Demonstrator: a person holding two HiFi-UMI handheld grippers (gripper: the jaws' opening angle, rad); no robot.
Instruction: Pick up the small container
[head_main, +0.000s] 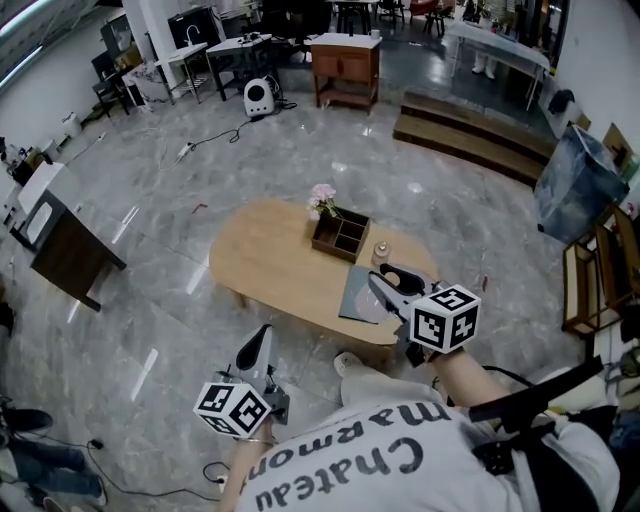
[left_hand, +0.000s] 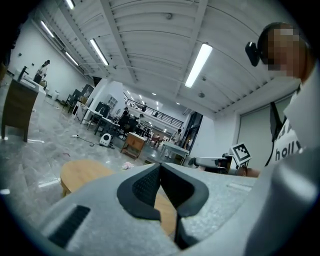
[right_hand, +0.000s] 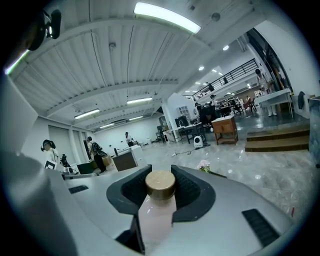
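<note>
Right gripper grips the small container, a pale tan-capped bottle, with its jaws part-closed on the upper end, evidently for carrying clear of the oval counter. Left gripper, closed and empty, is held aside.

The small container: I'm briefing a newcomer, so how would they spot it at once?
Find the oval wooden table; the right gripper hangs over its near right end. Clamped between its jaws is the small container, a pale pink bottle with a round gold cap, unlike the small jar standing on the table beside the wooden box.
</note>
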